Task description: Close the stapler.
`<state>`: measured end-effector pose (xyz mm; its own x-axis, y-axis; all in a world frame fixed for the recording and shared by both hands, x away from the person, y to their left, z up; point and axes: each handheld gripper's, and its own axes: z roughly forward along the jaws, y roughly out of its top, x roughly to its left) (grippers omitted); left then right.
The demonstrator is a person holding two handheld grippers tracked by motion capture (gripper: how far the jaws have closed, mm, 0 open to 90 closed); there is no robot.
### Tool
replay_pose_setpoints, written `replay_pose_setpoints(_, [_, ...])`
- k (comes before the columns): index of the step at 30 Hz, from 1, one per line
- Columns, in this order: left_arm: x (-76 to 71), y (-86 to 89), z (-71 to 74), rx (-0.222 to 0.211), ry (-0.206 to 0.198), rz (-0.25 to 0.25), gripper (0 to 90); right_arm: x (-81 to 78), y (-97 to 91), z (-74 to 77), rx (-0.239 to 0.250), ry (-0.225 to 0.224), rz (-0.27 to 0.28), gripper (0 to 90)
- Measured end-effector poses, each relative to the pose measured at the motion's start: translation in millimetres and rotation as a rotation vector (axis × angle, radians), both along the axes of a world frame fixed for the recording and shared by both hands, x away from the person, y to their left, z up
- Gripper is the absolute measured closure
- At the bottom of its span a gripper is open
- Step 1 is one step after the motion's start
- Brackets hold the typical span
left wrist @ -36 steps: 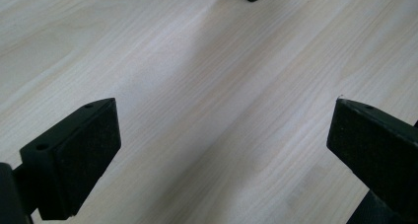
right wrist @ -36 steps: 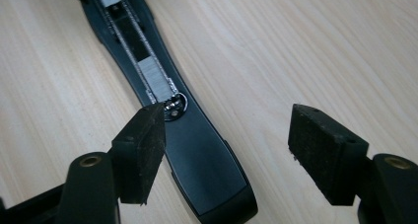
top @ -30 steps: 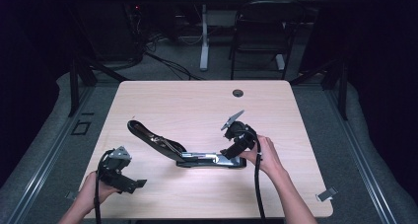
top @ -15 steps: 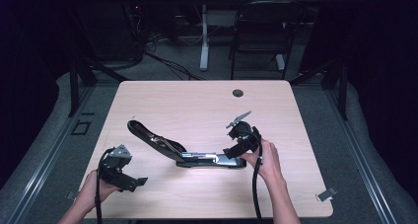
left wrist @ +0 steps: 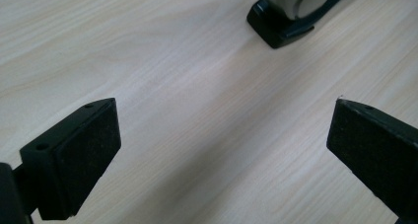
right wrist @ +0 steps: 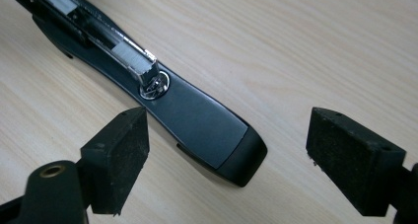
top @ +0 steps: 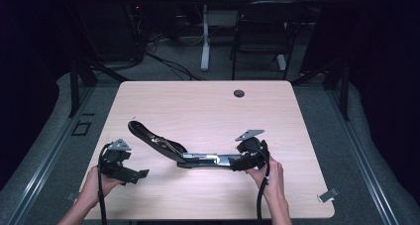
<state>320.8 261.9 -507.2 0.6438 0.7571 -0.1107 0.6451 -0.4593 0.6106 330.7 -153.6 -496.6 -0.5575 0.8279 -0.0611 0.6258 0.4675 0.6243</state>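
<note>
The stapler (top: pixel 183 153) lay swung open on the table (top: pixel 208 111), near the middle of the front half. Its black base lay flat and pointed at the right edge. Its top arm rose up and back toward the left edge. I saw the shiny staple track (right wrist: pixel 98 34) along the base in the right claw's view.

My right claw (top: pixel 236 161) was at the right tip of the base. Its jaws stood wide apart, with the tip of the base (right wrist: pixel 231 155) lying between them. The pads did not press on it, so it gripped nothing.

My left claw (top: pixel 136 174) was close to the front left corner of the table, well apart from the stapler. Its jaws were wide too, over bare wood.
</note>
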Motion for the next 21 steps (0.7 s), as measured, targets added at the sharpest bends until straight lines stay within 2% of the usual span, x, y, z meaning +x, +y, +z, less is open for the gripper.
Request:
replay_pose_setpoints(4, [0.7, -0.9, 7.5, -0.009, -0.06, 0.039, 5.9, -3.0, -5.6, 2.7, 0.025, -0.008, -0.024, 16.7])
replay_pose_setpoints(8, [5.3, 2.2, 9.9, -0.027, -0.066, 0.068, 15.1, -5.9, -9.5, 1.4, 0.052, -0.016, -0.047, 17.4])
replay_pose_setpoints(11, [6.4, 4.2, 11.2, -0.036, -0.075, 0.078, 20.2, -7.4, -10.0, 0.3, 0.041, -0.028, -0.063, 17.7])
replay_pose_setpoints(13, [8.2, 3.9, 12.7, -0.034, -0.099, 0.102, 26.0, -7.1, -10.1, -0.1, 0.043, -0.036, -0.069, 17.7])
replay_pose_setpoints(18, [15.6, 6.0, 17.4, -0.084, -0.123, 0.157, 39.5, -5.0, -7.0, -1.8, 0.038, -0.041, -0.078, 17.7])
replay_pose_setpoints(21, [17.9, 7.2, 19.9, -0.123, -0.161, 0.186, 48.6, -3.1, -5.5, -3.4, 0.035, -0.043, -0.084, 17.8])
